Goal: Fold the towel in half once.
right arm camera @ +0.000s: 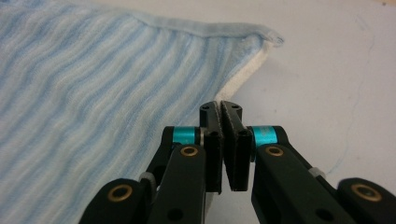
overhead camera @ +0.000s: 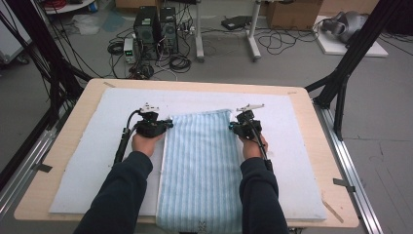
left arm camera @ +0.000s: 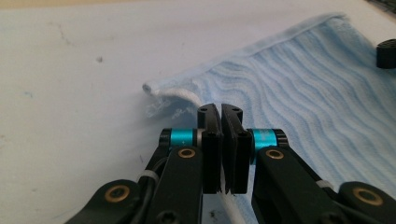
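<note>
A light blue striped towel point(overhead camera: 202, 165) lies lengthwise on a white mat point(overhead camera: 92, 151), and its near end hangs over the table's front edge. My left gripper point(overhead camera: 170, 123) is at the towel's left edge near the far corner. In the left gripper view its jaws point(left arm camera: 220, 109) are shut, with the white hem of the towel point(left arm camera: 303, 93) running between them. My right gripper point(overhead camera: 231, 126) is at the right edge near the other far corner. In the right gripper view its jaws point(right arm camera: 219, 106) are shut on the hem of the towel point(right arm camera: 93, 93).
The mat covers most of the wooden table point(overhead camera: 68, 131). Black frame posts point(overhead camera: 350, 53) and metal rails flank the table. Computer towers point(overhead camera: 156, 31) and cables sit on the floor beyond the far edge.
</note>
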The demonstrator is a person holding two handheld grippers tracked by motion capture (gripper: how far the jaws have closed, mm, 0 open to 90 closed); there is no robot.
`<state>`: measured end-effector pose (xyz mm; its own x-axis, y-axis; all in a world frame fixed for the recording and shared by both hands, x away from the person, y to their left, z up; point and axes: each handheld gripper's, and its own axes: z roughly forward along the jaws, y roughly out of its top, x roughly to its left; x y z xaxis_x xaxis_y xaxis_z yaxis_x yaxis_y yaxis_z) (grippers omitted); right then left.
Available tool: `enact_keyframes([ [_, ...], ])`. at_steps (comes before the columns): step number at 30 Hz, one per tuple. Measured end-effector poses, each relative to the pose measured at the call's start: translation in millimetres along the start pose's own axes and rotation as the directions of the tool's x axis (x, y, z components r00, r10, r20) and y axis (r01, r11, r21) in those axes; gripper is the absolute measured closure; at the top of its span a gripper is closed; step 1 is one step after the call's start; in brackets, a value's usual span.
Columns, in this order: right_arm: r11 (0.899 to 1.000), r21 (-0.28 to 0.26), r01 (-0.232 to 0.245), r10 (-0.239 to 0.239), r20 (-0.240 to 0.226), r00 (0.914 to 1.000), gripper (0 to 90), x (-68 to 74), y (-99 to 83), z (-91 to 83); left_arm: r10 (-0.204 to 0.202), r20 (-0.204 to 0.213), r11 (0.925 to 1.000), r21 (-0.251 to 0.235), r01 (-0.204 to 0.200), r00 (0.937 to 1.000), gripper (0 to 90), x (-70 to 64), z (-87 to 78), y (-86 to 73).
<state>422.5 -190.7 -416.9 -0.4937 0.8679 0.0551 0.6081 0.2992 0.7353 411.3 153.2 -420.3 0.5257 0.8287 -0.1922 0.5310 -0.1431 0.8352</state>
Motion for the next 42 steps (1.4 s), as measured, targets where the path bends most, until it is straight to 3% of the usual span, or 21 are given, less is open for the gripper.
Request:
enact_keyframes([
  [4, 0.999, -0.041, 0.012, -0.013, -0.035, 0.9993, 87.2, 1.7, -3.2, -15.1, 0.001, 0.046, 0.9997, -0.024, 0.0, 0.999, 86.2, -1.9, -14.3, -1.1],
  [8, 0.998, -0.059, 0.001, -0.005, -0.072, 0.9974, 87.2, 1.0, -14.8, -29.5, 0.019, 0.076, 0.9998, -0.012, -0.018, 0.9969, 86.3, -6.3, -25.2, -6.6],
  [12, 0.997, -0.077, 0.017, -0.024, -0.095, 0.9952, 87.2, 4.1, -24.8, -44.3, 0.018, 0.12, 0.9987, -0.05, -0.012, 0.9927, 86.3, -12.7, -40.3, -9.5],
  [15, 0.995, -0.095, 0.022, -0.033, -0.119, 0.9924, 87.1, 9.2, -33.4, -54.3, 0.038, 0.145, 0.9985, -0.045, -0.032, 0.9887, 86.2, -18.6, -50.5, -17.0],
  [17, 0.994, -0.102, 0.036, -0.048, -0.124, 0.9912, 87.1, 13.5, -40.6, -58.0, 0.027, 0.17, 0.9982, -0.058, -0.018, 0.985, 86.2, -21.5, -55.8, -23.6],
  [19, 0.994, -0.1, 0.053, -0.065, -0.128, 0.9896, 87.0, 17.7, -47.8, -60.1, 0.046, 0.177, 0.9982, -0.045, -0.039, 0.9832, 86.1, -24.4, -59.7, -28.1],
  [23, 0.991, -0.124, 0.052, -0.07, -0.148, 0.9864, 86.8, 23.0, -60.1, -66.6, 0.051, 0.21, 0.9981, -0.045, -0.042, 0.9764, 86.0, -29.7, -68.8, -40.1],
  [25, 0.989, -0.142, 0.041, -0.064, -0.161, 0.9849, 86.8, 25.7, -66.0, -71.5, 0.08, 0.205, 0.9961, -0.053, -0.071, 0.9755, 85.8, -33.7, -73.8, -45.6],
  [29, 0.986, -0.152, 0.061, -0.086, -0.166, 0.9823, 86.7, 33.9, -78.6, -82.0, 0.092, 0.219, 0.9956, -0.038, -0.086, 0.9714, 85.8, -39.0, -82.2, -60.3],
  [31, 0.986, -0.146, 0.078, -0.101, -0.157, 0.9825, 86.6, 38.0, -84.5, -88.9, 0.083, 0.239, 0.9964, -0.037, -0.076, 0.9675, 85.8, -40.5, -86.0, -67.4],
  [33, 0.985, -0.158, 0.069, -0.096, -0.17, 0.9808, 86.5, 39.4, -90.5, -94.7, 0.095, 0.244, 0.9955, -0.024, -0.092, 0.965, 85.7, -43.8, -89.7, -73.5],
  [35, 0.987, -0.15, 0.064, -0.09, -0.175, 0.9805, 86.4, 41.0, -96.4, -98.5, 0.081, 0.266, 0.9967, -0.028, -0.077, 0.9605, 85.7, -45.8, -93.9, -79.9],
  [37, 0.988, -0.142, 0.06, -0.086, -0.181, 0.9797, 86.4, 42.7, -103.2, -100.8, 0.097, 0.265, 0.9952, -0.018, -0.096, 0.9593, 85.7, -48.3, -97.1, -86.4],
  [39, 0.99, -0.13, 0.064, -0.087, -0.183, 0.9792, 86.1, 45.1, -109.5, -102.2, 0.084, 0.281, 0.9963, -0.006, -0.085, 0.9559, 85.6, -49.9, -98.6, -94.0],
  [41, 0.991, -0.118, 0.063, -0.085, -0.183, 0.9794, 83.3, 47.4, -114.1, -103.1, 0.093, 0.282, 0.9952, 0.004, -0.098, 0.9548, 84.1, -50.0, -98.9, -98.6],
  [42, 0.991, -0.119, 0.058, -0.079, -0.185, 0.9796, 76.5, 47.4, -115.4, -103.5, 0.094, 0.278, 0.9953, -0.005, -0.097, 0.9561, 78.3, -49.4, -98.3, -99.1],
])
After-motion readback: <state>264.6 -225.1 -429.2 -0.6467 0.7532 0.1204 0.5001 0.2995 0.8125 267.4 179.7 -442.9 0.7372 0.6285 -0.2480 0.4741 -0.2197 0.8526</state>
